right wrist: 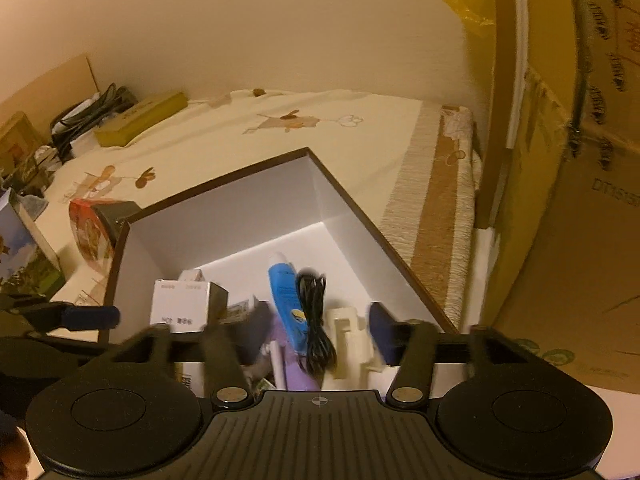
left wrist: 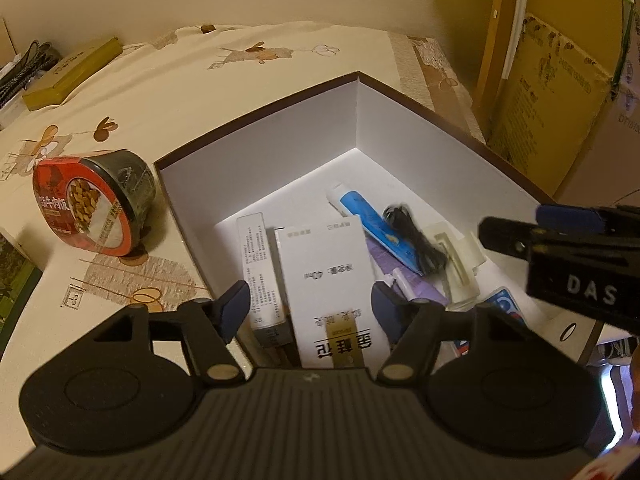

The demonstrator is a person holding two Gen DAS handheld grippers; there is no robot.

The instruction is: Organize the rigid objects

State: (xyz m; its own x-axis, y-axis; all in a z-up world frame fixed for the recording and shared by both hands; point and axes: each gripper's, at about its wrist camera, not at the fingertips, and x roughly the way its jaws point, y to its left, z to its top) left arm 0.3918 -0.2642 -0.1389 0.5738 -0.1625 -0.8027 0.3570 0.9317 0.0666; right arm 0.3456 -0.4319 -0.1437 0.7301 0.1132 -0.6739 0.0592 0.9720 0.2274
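Storage box (left wrist: pixel 360 128): open-topped, white inside with a dark rim, set on the patterned tablecloth (left wrist: pixel 192 80); it fills the centre of both views.
Contents: two cartons stand at 6 o'clock in the left wrist view, a tall white carton (left wrist: pixel 332 280) touching a slimmer grey-sided carton (left wrist: pixel 260 268). A blue tube (left wrist: pixel 366 224), a coiled black cable (left wrist: pixel 416 240) and a cream plastic part (left wrist: pixel 456 264) lie toward 3 o'clock; the cable rests on the tube.
Left gripper (left wrist: pixel 310 306): jaws wide, empty, straddling the tall white carton without touching it.
Right gripper (right wrist: pixel 320 332): jaws wide, empty, poised over the tube, cable and cream part; its left finger is motion-blurred.
Remaining item: a round food bowl (left wrist: pixel 94 204) lies tipped on its side on the cloth at 9 o'clock, just outside the box wall.
Step in hand (judgement): most items appear stowed; the bowl is likely next.
Technique: lift the left gripper clear of the rim before swinging toward 9 o'clock. Grip the bowl across its rigid lid edge and side wall, squarely, since a tipped round body may roll.
Placement: the far corner at 12 o'clock is free floor; lower the bowl there.
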